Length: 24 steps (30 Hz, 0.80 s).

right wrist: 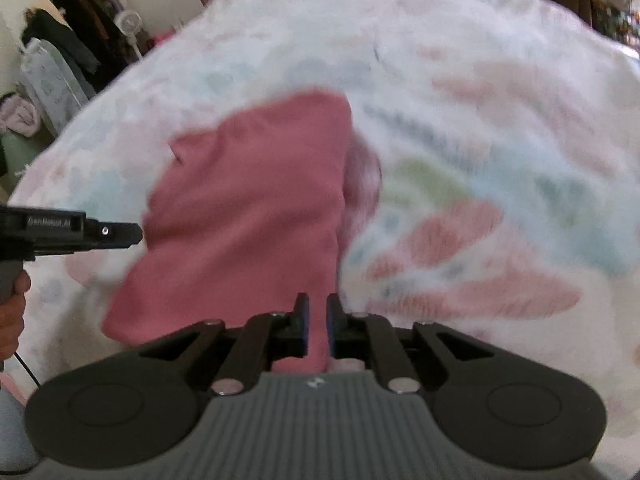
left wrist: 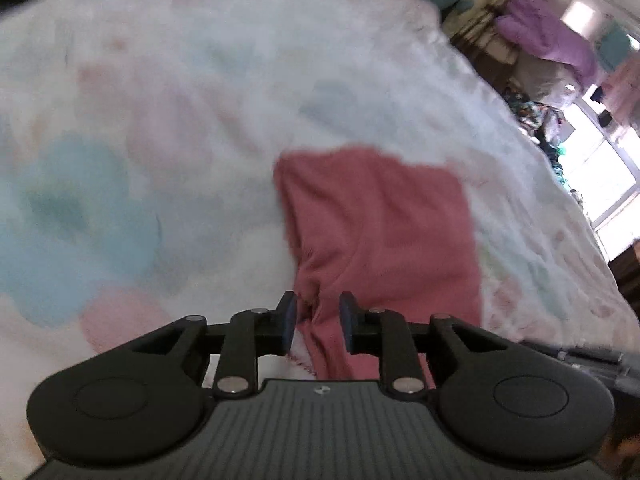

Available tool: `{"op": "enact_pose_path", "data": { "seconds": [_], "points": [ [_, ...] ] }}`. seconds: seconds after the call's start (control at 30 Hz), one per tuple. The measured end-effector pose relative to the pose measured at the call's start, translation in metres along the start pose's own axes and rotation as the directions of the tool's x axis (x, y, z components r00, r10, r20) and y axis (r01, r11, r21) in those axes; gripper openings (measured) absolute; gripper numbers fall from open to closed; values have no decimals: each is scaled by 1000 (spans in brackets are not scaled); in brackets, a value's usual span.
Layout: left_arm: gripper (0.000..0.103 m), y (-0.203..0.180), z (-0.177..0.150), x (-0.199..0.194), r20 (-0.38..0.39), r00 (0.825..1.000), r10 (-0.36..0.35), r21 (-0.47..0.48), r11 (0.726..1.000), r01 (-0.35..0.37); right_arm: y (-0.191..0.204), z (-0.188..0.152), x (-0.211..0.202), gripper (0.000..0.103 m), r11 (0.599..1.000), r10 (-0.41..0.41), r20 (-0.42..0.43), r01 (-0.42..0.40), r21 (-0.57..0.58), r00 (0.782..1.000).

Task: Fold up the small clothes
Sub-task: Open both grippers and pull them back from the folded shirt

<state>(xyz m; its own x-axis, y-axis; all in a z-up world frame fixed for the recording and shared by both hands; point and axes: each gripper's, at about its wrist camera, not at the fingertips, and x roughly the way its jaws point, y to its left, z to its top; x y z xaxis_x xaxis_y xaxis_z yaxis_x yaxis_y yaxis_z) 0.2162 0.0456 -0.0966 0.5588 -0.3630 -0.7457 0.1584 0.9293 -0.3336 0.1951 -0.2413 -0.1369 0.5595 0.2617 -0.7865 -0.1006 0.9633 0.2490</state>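
You had the pink garment (left wrist: 380,232) lying on the blanket (left wrist: 200,100), its near edge between the slightly parted jaws of both left gripper (left wrist: 318,322) and right gripper (right wrist: 318,326), seemingly unpinched through the blur, so you needed both corners gripped evenly before folding; no containers showed.

Bright window (left wrist: 600,168), dark clothes rack (right wrist: 80,28), pastel bedspread (left wrist: 200,80).

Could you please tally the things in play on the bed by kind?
Pink knit garment: 1
Pastel-patterned fleecy blanket: 1
Black two-finger grippers, left gripper and right gripper: 2
Total: 4
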Motion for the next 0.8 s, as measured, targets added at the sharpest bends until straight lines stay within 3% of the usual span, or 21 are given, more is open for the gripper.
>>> {"op": "enact_pose_path", "data": {
  "seconds": [0.1,0.17,0.2,0.27,0.3,0.37,0.47,0.5,0.6,0.73,0.8],
  "points": [
    [44,-19,6,-40,94,994,54,77,995,-61,15,9,-37,40,999,-3,106,8,-47,994],
    [60,-34,2,-69,183,977,113,119,984,-136,27,14,-65,55,996,-15,183,29,-79,983],
    [69,-42,-1,-80,230,963,140,131,976,-173,32,16,-77,67,996,-20,216,40,-85,976],
    [79,-60,-12,-105,351,918,183,155,956,-249,45,15,-101,84,993,-31,285,63,-101,958],
    [87,-68,-17,-112,390,901,191,166,948,-272,51,12,-112,82,991,-39,326,79,-109,945],
    [89,-83,-30,-125,443,871,214,174,932,-317,64,7,-128,82,985,-61,373,116,-127,926],
    [89,-100,-44,-135,447,840,307,119,910,-396,81,-3,-143,82,981,-82,372,140,-133,925],
    [89,-103,-49,-138,441,842,309,103,915,-389,86,-7,-146,82,983,-89,362,141,-120,928],
    [89,-99,-63,-148,398,879,264,75,945,-318,98,-21,-153,82,986,-108,328,142,-82,939],
    [89,-101,-79,-140,306,898,317,152,915,-374,106,-42,-152,82,988,-121,270,143,-62,955],
    [89,-99,-88,-133,244,916,319,173,915,-365,111,-51,-147,82,983,-138,243,162,-83,960]
  ]
}}
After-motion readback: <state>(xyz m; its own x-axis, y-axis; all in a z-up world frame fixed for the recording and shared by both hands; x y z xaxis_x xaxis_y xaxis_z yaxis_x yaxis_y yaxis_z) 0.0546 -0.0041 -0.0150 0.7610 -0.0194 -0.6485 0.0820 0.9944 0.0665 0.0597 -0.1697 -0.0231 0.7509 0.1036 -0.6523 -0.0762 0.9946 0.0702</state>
